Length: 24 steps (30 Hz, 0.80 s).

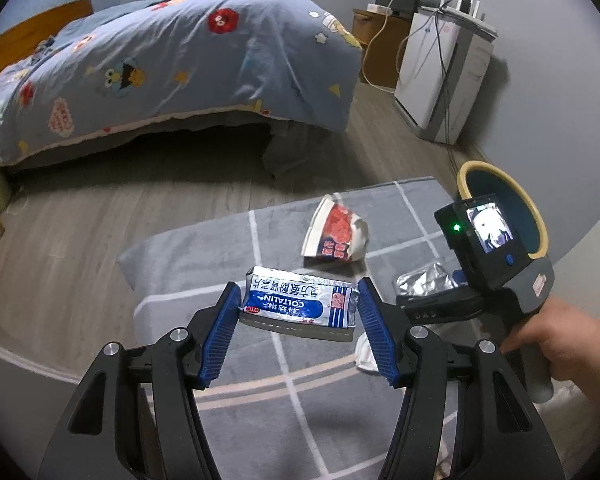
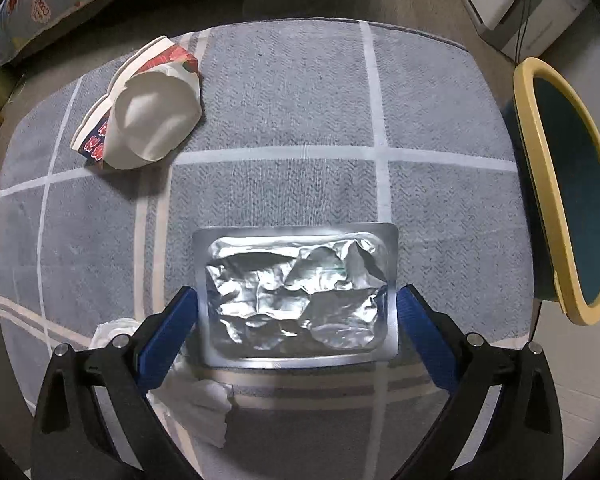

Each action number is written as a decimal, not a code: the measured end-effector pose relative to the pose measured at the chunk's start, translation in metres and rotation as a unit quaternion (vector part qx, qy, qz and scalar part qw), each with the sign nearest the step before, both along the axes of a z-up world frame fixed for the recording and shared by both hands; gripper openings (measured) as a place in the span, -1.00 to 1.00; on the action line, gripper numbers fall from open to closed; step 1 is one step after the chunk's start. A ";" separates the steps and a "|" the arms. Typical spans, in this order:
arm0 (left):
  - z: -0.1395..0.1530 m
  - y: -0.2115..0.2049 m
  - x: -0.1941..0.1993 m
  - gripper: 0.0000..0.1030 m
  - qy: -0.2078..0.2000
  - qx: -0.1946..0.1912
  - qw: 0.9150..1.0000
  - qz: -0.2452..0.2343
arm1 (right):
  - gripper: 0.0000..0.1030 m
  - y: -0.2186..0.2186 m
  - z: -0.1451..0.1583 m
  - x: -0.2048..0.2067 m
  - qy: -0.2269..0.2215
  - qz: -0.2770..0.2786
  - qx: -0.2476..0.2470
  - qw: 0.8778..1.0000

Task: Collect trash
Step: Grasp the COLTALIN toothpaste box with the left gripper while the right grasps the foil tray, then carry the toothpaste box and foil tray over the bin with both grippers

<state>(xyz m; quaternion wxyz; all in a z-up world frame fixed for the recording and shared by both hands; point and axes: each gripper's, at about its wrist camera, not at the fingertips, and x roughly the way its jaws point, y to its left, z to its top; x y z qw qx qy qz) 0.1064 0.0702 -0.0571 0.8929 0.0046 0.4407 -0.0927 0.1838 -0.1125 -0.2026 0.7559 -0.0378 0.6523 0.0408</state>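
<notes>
While the medicine box (image 1: 298,304) sits clamped between the pads of the left tool (image 1: 298,312) above the grey checked rug (image 1: 236,360), the right tool (image 2: 296,308) hangs spread apart, straddling the foil blister pack (image 2: 296,292) on that rug, untouched; a crushed paper cup (image 2: 148,120) lies farther off, the yellow-rimmed bin (image 2: 560,184) at the rug's edge.

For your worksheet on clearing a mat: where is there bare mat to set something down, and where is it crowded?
Bare: the wide stretch between the crushed paper cup and the bin, beyond the foil blister pack. Crowded: the near edge, where the right gripper straddles the pack beside a white tissue.
</notes>
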 end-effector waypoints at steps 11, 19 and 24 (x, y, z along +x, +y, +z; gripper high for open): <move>0.005 -0.008 0.002 0.18 -0.006 -0.001 1.000 0.000 | 0.87 -0.034 0.027 0.003 -0.020 -0.031 0.040 0.999; 0.012 -0.036 0.010 0.18 -0.017 0.004 1.000 -0.012 | 0.87 -0.089 0.092 -0.005 -0.084 -0.065 0.092 0.990; 0.014 -0.060 0.021 0.18 -0.020 0.007 1.000 -0.015 | 0.87 -0.127 0.125 -0.006 -0.125 -0.080 0.100 0.984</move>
